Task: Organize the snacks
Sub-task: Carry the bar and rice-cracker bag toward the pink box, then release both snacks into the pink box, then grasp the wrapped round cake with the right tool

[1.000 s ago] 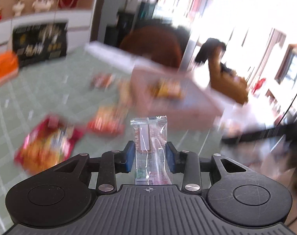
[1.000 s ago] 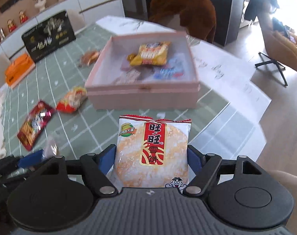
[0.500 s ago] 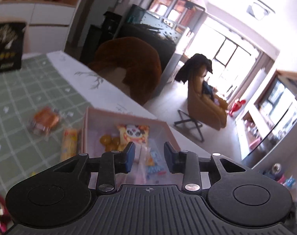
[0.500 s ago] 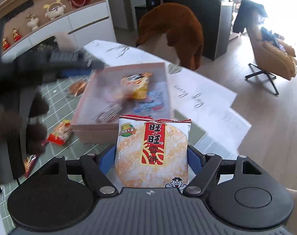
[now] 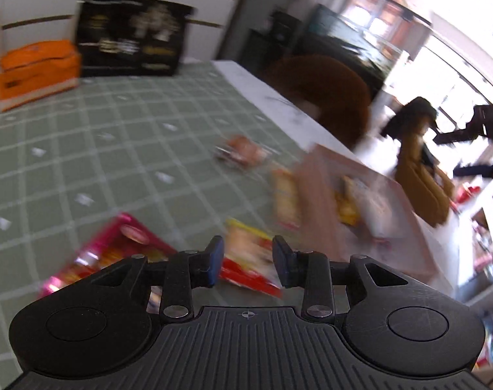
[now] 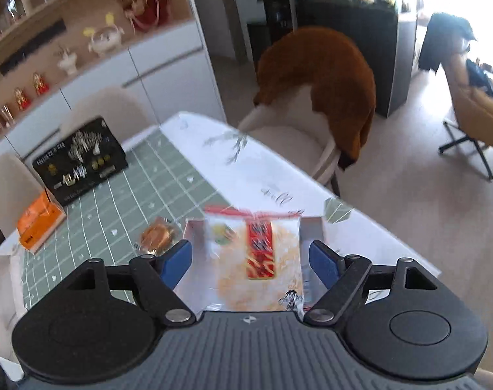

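Note:
My left gripper [image 5: 248, 261] is open and empty, above a red and yellow snack pack [image 5: 246, 260] on the green checked tablecloth [image 5: 116, 136]. A pink snack bag [image 5: 116, 253] lies to its left. The pink box [image 5: 376, 214] with snacks inside is to the right, blurred. My right gripper [image 6: 251, 261] is open over the pink box [image 6: 194, 227]. The rice cracker pack [image 6: 256, 260] shows blurred between its spread fingers, apart from both pads, over the box.
A wrapped round snack [image 6: 157, 237] and a yellow pack [image 5: 285, 195] lie beside the box. An orange box [image 5: 35, 71] and a black box [image 5: 129, 35] stand at the table's far end. A chair with a brown cover [image 6: 317, 91] stands beyond the table.
My left gripper let its clear packet go in the box and swung back left over the table. My right gripper moved over the box and opened, letting go of the rice cracker pack.

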`<state>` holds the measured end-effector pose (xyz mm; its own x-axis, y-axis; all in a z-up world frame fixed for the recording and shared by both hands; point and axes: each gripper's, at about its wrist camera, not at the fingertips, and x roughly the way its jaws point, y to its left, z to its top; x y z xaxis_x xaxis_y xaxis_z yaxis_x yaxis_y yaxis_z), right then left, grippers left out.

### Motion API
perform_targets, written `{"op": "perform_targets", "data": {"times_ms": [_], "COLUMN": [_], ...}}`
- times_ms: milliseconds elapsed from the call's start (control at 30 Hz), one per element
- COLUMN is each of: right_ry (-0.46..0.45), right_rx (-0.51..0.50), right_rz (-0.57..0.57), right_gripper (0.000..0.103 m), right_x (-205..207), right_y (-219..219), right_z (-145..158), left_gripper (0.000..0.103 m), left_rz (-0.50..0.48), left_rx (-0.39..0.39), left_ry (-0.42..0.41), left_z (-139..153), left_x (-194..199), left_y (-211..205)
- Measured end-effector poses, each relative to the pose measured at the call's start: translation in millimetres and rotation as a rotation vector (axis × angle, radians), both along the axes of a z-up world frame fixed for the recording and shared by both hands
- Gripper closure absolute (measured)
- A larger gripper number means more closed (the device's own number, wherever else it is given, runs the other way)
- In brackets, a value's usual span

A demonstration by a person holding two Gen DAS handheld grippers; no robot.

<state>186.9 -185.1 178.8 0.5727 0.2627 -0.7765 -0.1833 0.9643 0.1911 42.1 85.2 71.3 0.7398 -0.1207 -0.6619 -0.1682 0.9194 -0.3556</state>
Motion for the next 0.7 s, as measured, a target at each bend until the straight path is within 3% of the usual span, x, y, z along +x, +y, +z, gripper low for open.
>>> {"op": "perform_targets", "data": {"times_ms": [233,367,600,700], "right_ry": [0.135,0.254,0.292,0.257], "right_rx": [0.056,0.078,-0.117,-0.208], "right_rz": [0.163,0.15,0.01,0.005], "right_gripper": [0.023,0.023,0.023,0.022], "right_x": [43,94,153,146], "right_y": [99,161,225,233], "right_z": [-35,-76,-144,-148], "left_gripper": [0.066,0.066,0.066,0.066], "left_rz": [0.008,0.005,-0.018,-0.014], "left_rx": [0.066,0.089,0.043,0.017], "left_ry": [0.068,0.111,0.155,0.145], "left_z": [11,6,-12,-14], "left_x": [27,22,12,11], "left_y": [33,37,53,60]}}
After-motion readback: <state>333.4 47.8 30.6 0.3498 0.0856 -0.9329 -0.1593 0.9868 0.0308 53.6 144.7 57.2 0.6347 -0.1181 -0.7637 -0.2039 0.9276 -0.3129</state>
